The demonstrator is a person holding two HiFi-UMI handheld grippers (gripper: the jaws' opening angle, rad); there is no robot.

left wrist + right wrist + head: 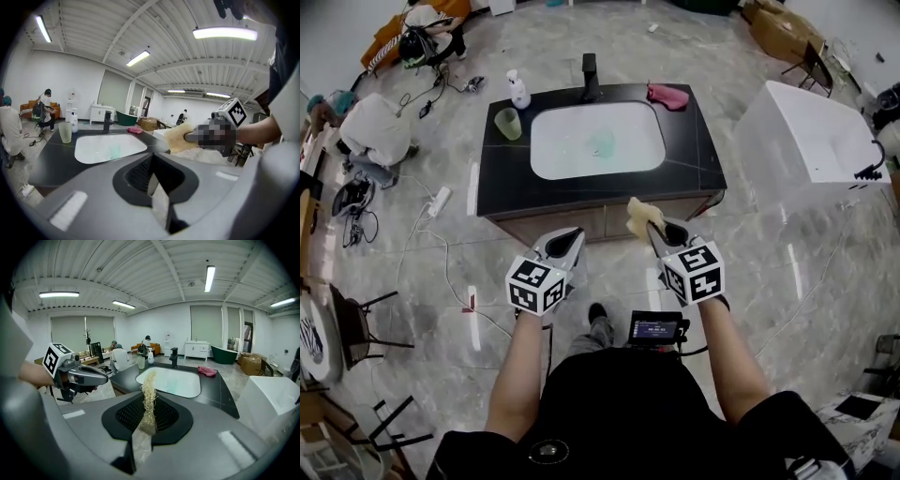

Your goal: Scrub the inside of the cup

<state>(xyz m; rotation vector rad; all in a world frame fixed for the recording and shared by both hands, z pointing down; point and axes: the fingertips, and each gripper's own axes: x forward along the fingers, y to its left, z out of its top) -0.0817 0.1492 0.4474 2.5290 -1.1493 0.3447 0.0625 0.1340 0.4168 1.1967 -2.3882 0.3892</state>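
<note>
Since the pale green cup (508,123) stood upright on the black table (502,183), at ten o'clock of the white sink (546,161) and well apart from both grippers, the left gripper (572,234), fingers together on nothing, would likely have to open and steady its wall. The right gripper (649,225), fingers clamped on a fibrous yellow sponge (639,214), could then enter from above. A spray bottle (518,91) crowded the cup at one o'clock. The faucet (590,77) stood at the sink's twelve and a pink cloth (667,95) at its one.
</note>
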